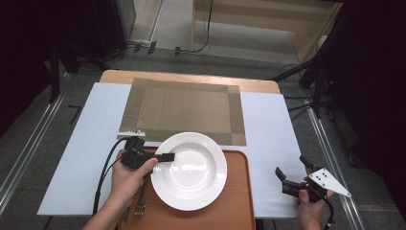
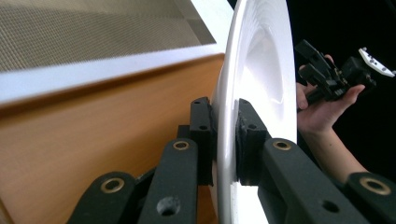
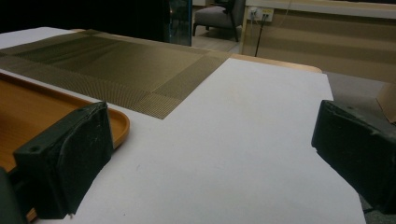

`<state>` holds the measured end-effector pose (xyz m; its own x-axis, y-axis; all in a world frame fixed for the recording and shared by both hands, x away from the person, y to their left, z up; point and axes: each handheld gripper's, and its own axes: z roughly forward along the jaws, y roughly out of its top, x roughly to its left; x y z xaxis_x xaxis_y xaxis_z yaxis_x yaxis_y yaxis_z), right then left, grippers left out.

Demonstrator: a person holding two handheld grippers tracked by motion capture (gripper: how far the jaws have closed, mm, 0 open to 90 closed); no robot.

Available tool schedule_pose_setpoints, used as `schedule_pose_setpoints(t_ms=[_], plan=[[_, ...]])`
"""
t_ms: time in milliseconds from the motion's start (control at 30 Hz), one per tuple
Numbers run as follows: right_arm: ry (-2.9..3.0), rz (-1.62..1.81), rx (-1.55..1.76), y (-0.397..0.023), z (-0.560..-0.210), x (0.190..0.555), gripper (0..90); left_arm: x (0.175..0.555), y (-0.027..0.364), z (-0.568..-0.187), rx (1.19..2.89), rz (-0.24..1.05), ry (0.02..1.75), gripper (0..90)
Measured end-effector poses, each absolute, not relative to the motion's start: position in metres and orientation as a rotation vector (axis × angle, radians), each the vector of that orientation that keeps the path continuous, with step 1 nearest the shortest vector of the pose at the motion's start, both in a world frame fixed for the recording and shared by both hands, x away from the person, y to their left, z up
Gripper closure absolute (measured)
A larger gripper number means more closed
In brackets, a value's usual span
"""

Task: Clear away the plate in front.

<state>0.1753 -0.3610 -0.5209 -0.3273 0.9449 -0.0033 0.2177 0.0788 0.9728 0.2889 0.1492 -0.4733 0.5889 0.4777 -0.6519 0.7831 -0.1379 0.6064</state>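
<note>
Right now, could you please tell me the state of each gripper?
Left gripper: shut on the rim of the round white ceramic plate.
Right gripper: open, holding nothing, over the white table cover.

Plate [image 1: 189, 171] on tray [image 1: 239, 201] at table's [image 1: 277, 129] near edge, placemat [image 1: 184, 110] just behind, fork [image 1: 140, 203] left of plate, left gripper [image 1: 165, 156] at plate's left rim, right gripper [image 1: 286, 179] well apart, far rt.

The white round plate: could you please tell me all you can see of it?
The white round plate looks glossy, like glazed ceramic, with a broad rim around a shallow well, and is empty. It is over the orange-brown wooden tray, overhanging its far edge. The left gripper clamps its left rim, one pad on each face.
</note>
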Motion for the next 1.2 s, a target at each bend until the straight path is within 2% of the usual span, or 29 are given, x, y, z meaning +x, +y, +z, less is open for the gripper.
schedule_pose_setpoints(t_ms=[1200], plan=[[1.648, 1.297, 1.175, -0.361, -0.521, 0.176, 0.0, 0.263, 0.146, -0.505, 1.791, -0.521, 1.085, 78.5]])
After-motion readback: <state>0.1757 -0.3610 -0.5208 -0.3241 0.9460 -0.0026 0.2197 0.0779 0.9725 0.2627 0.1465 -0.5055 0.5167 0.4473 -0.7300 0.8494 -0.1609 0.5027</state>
